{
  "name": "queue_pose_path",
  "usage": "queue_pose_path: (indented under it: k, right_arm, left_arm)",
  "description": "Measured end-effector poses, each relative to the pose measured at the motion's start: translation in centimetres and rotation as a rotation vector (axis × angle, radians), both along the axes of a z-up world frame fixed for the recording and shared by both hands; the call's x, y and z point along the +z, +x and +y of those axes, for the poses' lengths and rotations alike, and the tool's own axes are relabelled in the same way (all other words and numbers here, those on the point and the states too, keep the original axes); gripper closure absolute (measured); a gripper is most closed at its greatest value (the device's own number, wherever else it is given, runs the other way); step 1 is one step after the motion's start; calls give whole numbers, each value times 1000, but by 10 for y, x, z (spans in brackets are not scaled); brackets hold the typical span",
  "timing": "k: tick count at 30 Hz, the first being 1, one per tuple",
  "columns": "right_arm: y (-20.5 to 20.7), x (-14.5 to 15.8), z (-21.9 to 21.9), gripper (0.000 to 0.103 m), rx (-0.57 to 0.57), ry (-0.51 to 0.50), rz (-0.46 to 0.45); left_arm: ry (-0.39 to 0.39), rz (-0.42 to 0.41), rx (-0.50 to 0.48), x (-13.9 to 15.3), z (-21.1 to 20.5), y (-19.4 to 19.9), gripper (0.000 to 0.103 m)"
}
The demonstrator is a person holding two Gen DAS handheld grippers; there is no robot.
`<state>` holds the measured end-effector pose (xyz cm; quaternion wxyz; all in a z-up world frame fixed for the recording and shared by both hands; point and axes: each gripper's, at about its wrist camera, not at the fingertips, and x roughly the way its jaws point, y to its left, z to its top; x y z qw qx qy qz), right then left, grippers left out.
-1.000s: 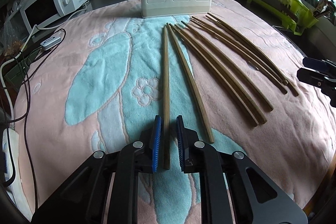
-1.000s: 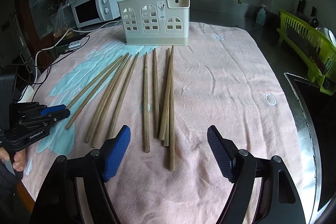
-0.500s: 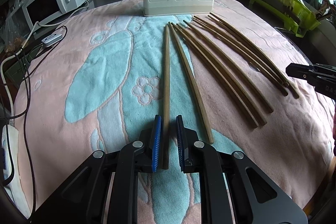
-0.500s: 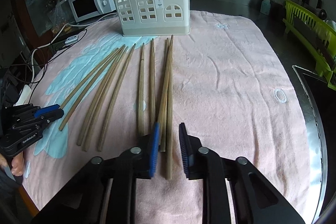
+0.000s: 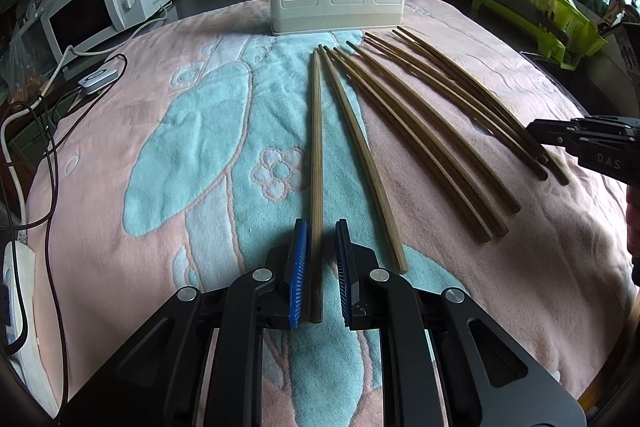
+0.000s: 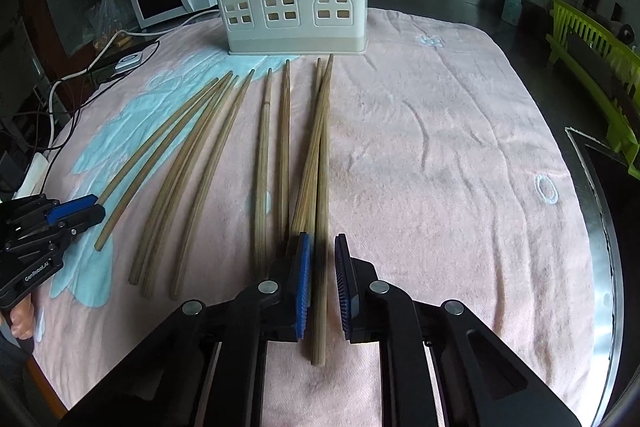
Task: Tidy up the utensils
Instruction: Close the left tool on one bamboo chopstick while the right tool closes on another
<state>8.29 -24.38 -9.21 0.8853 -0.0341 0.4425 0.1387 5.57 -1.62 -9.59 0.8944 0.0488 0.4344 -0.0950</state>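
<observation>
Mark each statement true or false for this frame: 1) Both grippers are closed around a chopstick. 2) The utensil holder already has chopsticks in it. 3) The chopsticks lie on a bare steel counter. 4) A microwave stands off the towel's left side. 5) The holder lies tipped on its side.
1) True. The left gripper pinches the leftmost chopstick; the right gripper, whose jaws have just been closing, has the rightmost chopstick between its pads.
2) False. No chopsticks show in the utensil holder; all lie in front of it.
3) False. They lie on a pink and blue towel.
4) True. The microwave is there.
5) False. It stands upright.
</observation>
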Motion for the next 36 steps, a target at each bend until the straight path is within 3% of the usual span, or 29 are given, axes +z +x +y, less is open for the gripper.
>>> queue_pose_path:
  k: [5,13,16,28,36]
  right_arm:
    - [9,-5,5,89,15,8,12]
    - [10,-3,-18,89,-19,129,34]
    - [10,-3,-16,90,-15,96,25]
    - [11,2,-25,90,-42,129,2]
    - [21,-1,-17,94,-17,77,12]
  left_arm:
    - [-1,-2,3,0,-1,-1,89]
    - [-20,-1,-4,0,4,0,89]
    - [-18,-2,-5,0,4,0,89]
    - [-12,2,-9,1,2,1,88]
    - [-9,6,-10,1,1,2,88]
